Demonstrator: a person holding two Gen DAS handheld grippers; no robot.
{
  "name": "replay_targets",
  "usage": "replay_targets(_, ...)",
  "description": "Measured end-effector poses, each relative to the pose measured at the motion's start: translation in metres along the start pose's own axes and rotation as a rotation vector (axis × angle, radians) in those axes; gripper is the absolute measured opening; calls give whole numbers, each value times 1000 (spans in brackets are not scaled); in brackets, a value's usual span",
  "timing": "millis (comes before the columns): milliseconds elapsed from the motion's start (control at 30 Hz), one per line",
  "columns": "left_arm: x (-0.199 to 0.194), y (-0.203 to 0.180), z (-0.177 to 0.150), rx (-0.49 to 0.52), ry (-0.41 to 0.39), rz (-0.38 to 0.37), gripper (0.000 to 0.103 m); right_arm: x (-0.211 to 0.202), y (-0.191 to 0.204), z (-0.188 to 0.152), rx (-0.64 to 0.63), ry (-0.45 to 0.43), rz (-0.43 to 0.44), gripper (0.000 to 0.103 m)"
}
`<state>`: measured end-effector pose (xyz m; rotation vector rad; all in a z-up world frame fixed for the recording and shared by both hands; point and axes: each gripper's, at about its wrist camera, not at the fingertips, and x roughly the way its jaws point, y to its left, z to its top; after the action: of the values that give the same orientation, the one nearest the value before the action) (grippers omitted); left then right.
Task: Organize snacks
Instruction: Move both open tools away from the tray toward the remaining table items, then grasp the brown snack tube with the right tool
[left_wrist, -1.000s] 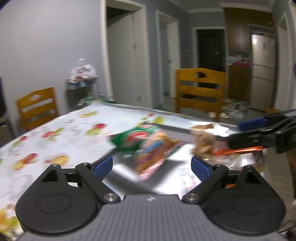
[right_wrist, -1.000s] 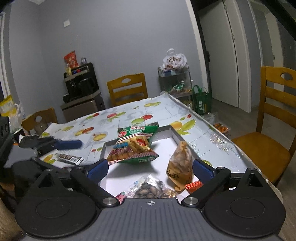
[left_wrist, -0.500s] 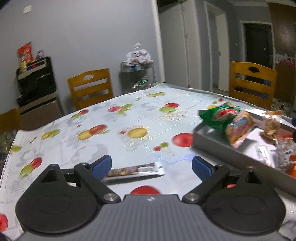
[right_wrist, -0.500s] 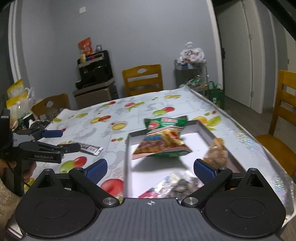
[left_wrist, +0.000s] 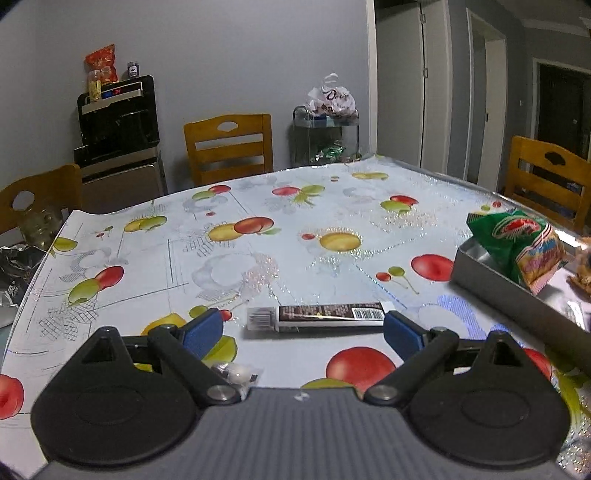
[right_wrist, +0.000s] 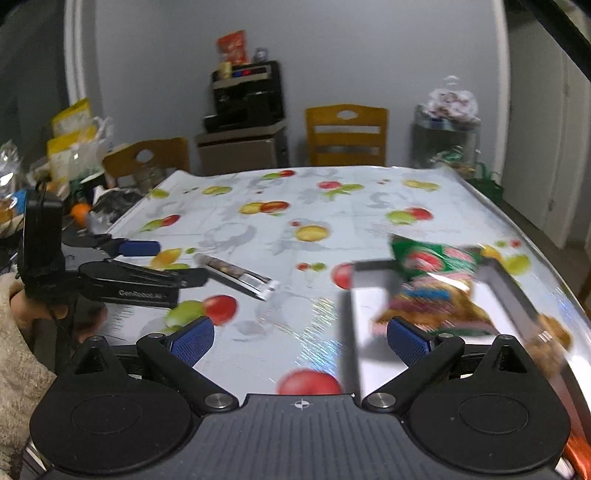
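Observation:
A long brown-and-white snack bar (left_wrist: 317, 315) lies flat on the fruit-print tablecloth. My left gripper (left_wrist: 303, 332) is open, its blue fingertips standing just short of the bar's two ends without touching it. The right wrist view shows the same left gripper (right_wrist: 181, 262) open beside the bar (right_wrist: 236, 275), held by a hand in a fuzzy sleeve. A grey tray (left_wrist: 517, 302) to the right holds a green snack bag (left_wrist: 517, 236) and a brown nut bag (right_wrist: 550, 336). My right gripper (right_wrist: 299, 341) is open and holds nothing, hovering by the tray's left wall (right_wrist: 351, 295).
A small clear-wrapped sweet (left_wrist: 236, 373) lies on the cloth under my left gripper. Wooden chairs (left_wrist: 229, 147) stand around the table, with a black appliance (left_wrist: 118, 122) on a cabinet against the wall. Bags and clutter (right_wrist: 70, 147) crowd the far left edge.
My left gripper swung left from over the tray to the snack bar on the cloth. The right gripper also turned left, so the tray now sits at its right.

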<state>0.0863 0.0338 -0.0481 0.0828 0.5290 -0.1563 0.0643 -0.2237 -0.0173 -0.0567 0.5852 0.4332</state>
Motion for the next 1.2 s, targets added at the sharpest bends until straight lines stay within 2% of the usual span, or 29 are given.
replay_targets(100, -1, 1, 1, -6, 0, 11, 95, 17, 14, 10, -51, 5, 15, 101)
replay_targets(267, 0, 8, 3, -34, 10, 16, 95, 50, 32, 22, -145, 64, 31, 101)
replay_targets(433, 4, 20, 4, -91, 24, 25, 95, 83, 43, 28, -235, 66, 25, 100)
replay_targets(500, 5, 24, 4, -108, 27, 39, 94, 99, 47, 30, -261, 72, 22, 98)
replay_targets(567, 8, 28, 3, -119, 33, 95, 95, 114, 52, 31, -287, 70, 14, 96)
replay_targets(667, 13, 39, 3, -174, 58, 58, 95, 134, 58, 31, -303, 73, 25, 94)
replay_targets(767, 18, 46, 1, -203, 81, 77, 95, 151, 65, 30, -344, 70, 31, 91)
replay_targets(900, 22, 52, 0, -229, 93, 104, 95, 170, 74, 27, -413, 80, 52, 84)
replay_targets(1067, 25, 55, -1, -239, 100, 110, 95, 182, 74, 27, -407, 62, 87, 80)
replay_targets(1133, 26, 55, -1, -236, 101, 109, 95, 185, 72, 28, -393, 60, 104, 72)
replay_targets(1200, 27, 55, -2, -232, 107, 111, 95, 186, 68, 31, -339, 83, 133, 58)
